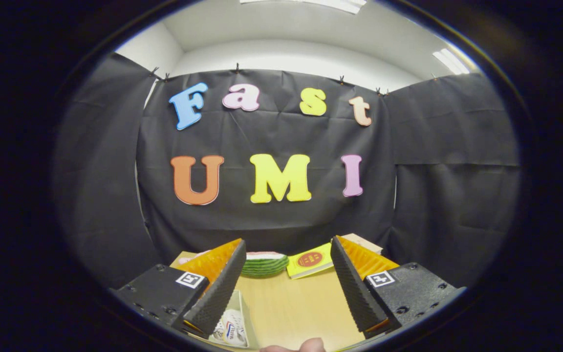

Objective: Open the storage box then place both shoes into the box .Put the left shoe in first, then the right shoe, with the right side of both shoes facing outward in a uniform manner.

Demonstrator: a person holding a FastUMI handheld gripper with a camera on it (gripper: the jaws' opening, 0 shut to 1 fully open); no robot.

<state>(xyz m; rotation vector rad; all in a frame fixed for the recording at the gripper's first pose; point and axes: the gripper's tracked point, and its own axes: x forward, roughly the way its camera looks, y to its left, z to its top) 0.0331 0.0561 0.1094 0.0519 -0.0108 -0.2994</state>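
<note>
My gripper [286, 247] is held high over a wooden table [291, 303], with its two black ribbed fingers [220, 288] spread wide apart and nothing between them. Just under the left finger lies part of a white shoe [230, 330] with dark and red marks, inside or beside a pale box edge [242, 313]; the finger hides the rest of it. I cannot tell which shoe it is.
Beyond the fingers, at the table's far edge, lie a green striped watermelon-slice toy [264, 264] and a yellow booklet [308, 261]. A bit of a person's finger [301, 346] shows below, between my fingers. Black cloth walls stand around the table.
</note>
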